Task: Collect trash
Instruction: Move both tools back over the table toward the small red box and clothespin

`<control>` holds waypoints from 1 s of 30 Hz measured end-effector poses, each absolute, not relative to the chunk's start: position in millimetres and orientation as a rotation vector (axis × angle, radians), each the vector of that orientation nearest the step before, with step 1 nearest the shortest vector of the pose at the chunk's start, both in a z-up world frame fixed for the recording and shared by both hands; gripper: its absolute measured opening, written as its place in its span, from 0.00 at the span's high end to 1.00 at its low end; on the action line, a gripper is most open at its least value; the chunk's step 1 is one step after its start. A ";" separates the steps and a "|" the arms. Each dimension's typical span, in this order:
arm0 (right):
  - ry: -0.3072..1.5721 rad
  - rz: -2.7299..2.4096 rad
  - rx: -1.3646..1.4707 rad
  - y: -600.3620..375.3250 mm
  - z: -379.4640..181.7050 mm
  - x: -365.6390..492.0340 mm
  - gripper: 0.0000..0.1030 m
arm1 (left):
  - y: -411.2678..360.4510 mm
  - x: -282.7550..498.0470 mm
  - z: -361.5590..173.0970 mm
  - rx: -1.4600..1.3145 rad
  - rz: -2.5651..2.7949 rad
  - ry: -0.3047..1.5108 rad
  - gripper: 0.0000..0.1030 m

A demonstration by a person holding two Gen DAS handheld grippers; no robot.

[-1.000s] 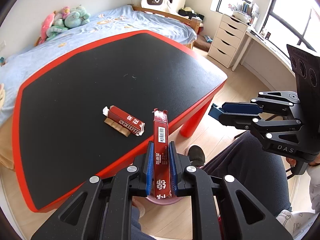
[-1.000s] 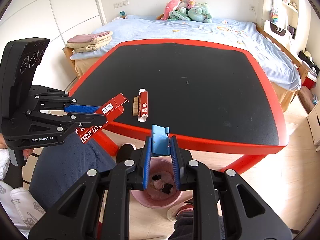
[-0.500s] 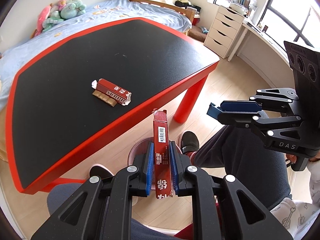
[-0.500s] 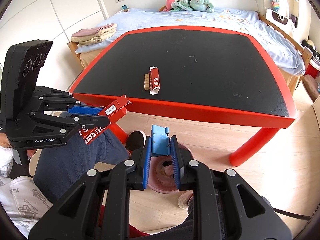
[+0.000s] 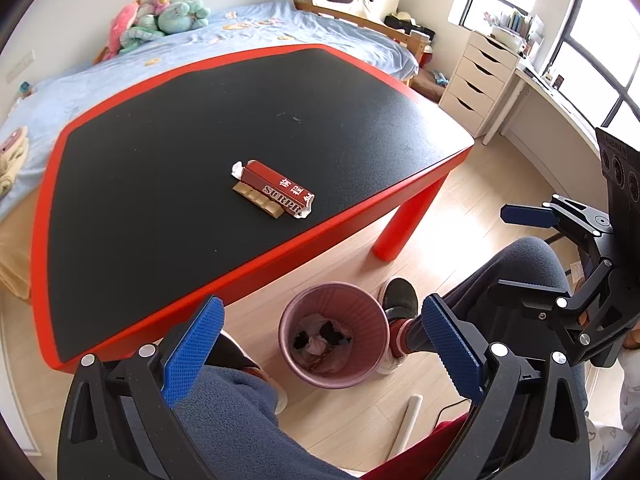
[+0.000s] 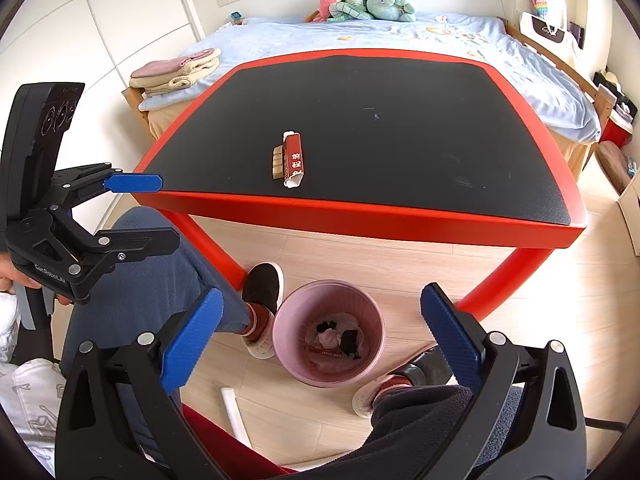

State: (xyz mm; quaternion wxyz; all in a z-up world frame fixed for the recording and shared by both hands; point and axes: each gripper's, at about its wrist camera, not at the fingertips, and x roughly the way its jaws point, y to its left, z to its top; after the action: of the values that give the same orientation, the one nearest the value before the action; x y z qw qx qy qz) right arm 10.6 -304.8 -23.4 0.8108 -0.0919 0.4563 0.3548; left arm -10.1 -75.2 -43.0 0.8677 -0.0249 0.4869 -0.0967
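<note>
A pink bin (image 5: 334,334) stands on the floor in front of the table and holds crumpled trash; it also shows in the right wrist view (image 6: 328,334). A red wrapper (image 5: 276,188) with a brown bar beside it lies on the black tabletop near the front edge, also in the right wrist view (image 6: 293,159). My left gripper (image 5: 324,352) is open and empty above the bin. My right gripper (image 6: 324,346) is open and empty above the bin too. The right gripper also shows at the right of the left wrist view (image 5: 532,248).
The red-rimmed black table (image 5: 132,328) has red legs (image 5: 404,224). The person's legs and shoes (image 6: 262,290) flank the bin. A white stick (image 6: 236,412) lies on the floor. A bed (image 6: 400,32) is behind the table, and white drawers (image 5: 476,80) stand at the right.
My left gripper has opened and the red box it held is gone from its fingers. My right gripper has opened too. Both have moved back from the table to above the bin.
</note>
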 end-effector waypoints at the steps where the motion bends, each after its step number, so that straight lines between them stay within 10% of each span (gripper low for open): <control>1: 0.977 0.760 -0.196 -304.2 -23.8 10.6 0.05 | -73.7 -10.2 -43.2 -0.052 -0.195 1.019 0.08; 30: 0.959 0.813 -0.300 -229.6 -41.8 61.7 0.04 | -18.8 32.0 -46.2 -0.112 -0.041 1.023 0.08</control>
State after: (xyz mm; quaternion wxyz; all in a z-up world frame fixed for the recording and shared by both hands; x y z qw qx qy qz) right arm 61.7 -229.6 -41.8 0.7984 -0.1396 0.4467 0.3788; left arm 32.0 -18.8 -46.2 0.8704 -0.0535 0.4890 -0.0198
